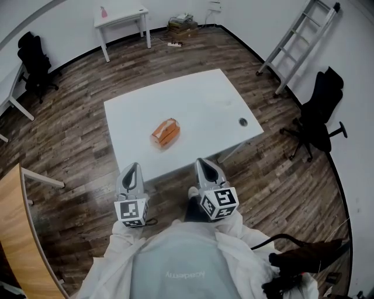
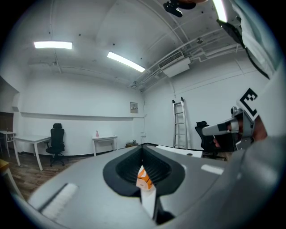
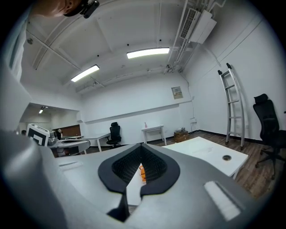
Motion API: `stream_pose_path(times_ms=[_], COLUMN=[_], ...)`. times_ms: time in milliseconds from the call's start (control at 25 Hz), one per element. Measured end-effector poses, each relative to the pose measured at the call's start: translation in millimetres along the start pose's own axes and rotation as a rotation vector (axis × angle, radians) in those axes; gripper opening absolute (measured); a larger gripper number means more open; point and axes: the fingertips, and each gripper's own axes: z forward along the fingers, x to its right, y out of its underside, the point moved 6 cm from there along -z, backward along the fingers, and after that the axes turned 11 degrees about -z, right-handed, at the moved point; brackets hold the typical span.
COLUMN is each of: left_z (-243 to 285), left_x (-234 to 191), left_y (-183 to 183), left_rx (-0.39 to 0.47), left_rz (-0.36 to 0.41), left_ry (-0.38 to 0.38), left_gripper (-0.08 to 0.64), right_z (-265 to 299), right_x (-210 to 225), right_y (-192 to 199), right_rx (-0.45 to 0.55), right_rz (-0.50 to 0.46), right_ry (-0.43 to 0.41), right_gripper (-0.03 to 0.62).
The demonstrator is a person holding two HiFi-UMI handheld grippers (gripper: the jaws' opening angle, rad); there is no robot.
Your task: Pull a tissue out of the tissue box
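Observation:
An orange tissue box (image 1: 166, 132) lies near the middle of the white table (image 1: 204, 99). Both grippers are held level short of the table's near edge, well apart from the box. My left gripper (image 1: 132, 168) is at the left and my right gripper (image 1: 200, 162) at the right; each has its jaws together and holds nothing. In the left gripper view the tissue box (image 2: 144, 177) shows as an orange sliver through the slit between the shut jaws. In the right gripper view the tissue box (image 3: 142, 173) shows the same way, far ahead on the table (image 3: 210, 150).
A round cable hole (image 1: 243, 121) sits at the table's right side. A ladder (image 1: 298, 41) leans on the far right wall, with a black office chair (image 1: 318, 114) below it. A small white desk (image 1: 120, 17) and another chair (image 1: 34, 61) stand at the back. A wooden desk (image 1: 17, 233) is at my left.

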Motion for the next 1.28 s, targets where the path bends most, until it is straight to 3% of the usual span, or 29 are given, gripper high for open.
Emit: stream_pose_path(times_ms=[1280], left_z=[126.7], left_x=[12.7], left_y=[-23.2], left_rx=[-0.06], left_rz=[0.056], left_ry=[-0.1], left_gripper=[0.0], right_z=[116.4], right_x=[102.6], right_y=[-13.3], right_rx=[-0.02], right_rz=[0.059], right_ry=[-0.126], right_gripper=[0.0])
